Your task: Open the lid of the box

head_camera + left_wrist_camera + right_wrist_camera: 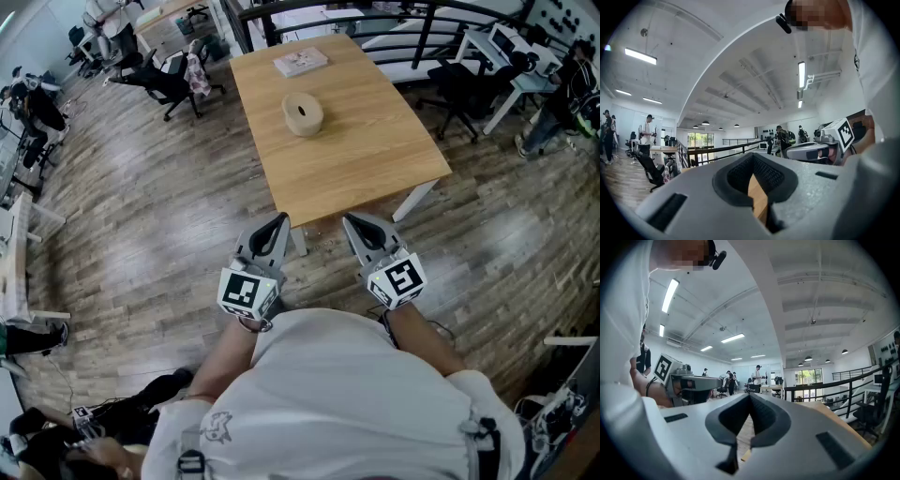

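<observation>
Standing back from the near edge of the worktop (375,155), the person holds both grippers level in front of a white shirt (347,394). They are side by side with a gap between them, and both point toward the worktop.

The left gripper (278,223) has its jaws pressed fully together with nothing between them. In the left gripper view the dark pads meet in a single line, and only a sliver of wood colour shows through the notch below them. The right gripper (353,225) is the same, with its jaws tight together and empty. Each gripper shows at the edge of the other's view, at the same height.

The round box (303,114) sits on the worktop around the middle of the wooden top, well apart from both grippers and untouched. It is tan, and its lid (304,106) is in place on top. Beyond it, near the far edge, lies a flat book-like thing (301,62), clear of the box.

The worktop stands on a wood-plank floor (141,234). Office chairs (164,82) stand off to the left, and a dark railing (422,23) runs behind the far edge.
</observation>
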A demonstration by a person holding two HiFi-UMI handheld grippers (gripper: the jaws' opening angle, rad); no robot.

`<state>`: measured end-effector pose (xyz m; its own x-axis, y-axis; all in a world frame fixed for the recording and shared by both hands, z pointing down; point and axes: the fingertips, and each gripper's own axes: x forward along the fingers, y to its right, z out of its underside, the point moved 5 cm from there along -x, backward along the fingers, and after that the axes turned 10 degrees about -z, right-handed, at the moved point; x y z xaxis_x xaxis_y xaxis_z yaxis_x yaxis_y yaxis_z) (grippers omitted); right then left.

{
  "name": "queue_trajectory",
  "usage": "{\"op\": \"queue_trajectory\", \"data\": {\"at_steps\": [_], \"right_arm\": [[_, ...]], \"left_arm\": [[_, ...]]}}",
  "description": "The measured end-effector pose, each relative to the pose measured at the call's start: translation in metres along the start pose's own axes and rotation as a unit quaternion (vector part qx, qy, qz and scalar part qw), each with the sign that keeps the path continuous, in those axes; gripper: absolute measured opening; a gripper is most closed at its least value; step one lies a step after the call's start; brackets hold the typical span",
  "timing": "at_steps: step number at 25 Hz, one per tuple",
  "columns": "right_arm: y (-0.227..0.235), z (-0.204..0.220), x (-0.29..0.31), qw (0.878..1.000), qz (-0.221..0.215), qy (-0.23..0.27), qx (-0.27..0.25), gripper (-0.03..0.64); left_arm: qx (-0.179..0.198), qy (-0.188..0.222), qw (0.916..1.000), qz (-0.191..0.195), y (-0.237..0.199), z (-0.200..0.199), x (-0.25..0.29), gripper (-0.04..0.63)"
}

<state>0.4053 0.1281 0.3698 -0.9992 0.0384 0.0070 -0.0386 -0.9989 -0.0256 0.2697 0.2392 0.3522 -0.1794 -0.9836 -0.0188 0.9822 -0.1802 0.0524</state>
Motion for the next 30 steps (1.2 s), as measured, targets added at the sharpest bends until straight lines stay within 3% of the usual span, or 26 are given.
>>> {"op": "queue_trajectory", "data": {"at_steps": [16,23,30], "right_arm": [[-0.003,0.008,0.036,1.0,-0.004,-0.013,0.006,0.003],[-0.005,0.014,0.084,1.0,0.008,-0.017,0.008,0.003],[-0.019,0.013,0.156,1.0,0.022,-0.017,0.014,0.005]], "left_arm": [[-0.018,-0.007,0.9998,-0.003,-0.038,0.014,0.0,0.003],[-0.027,-0.006,0.9996,-0.004,-0.09,0.027,-0.002,0.003],[-0.025,-0.008,0.9995,0.018,-0.161,0.029,-0.006,0.003]]}}
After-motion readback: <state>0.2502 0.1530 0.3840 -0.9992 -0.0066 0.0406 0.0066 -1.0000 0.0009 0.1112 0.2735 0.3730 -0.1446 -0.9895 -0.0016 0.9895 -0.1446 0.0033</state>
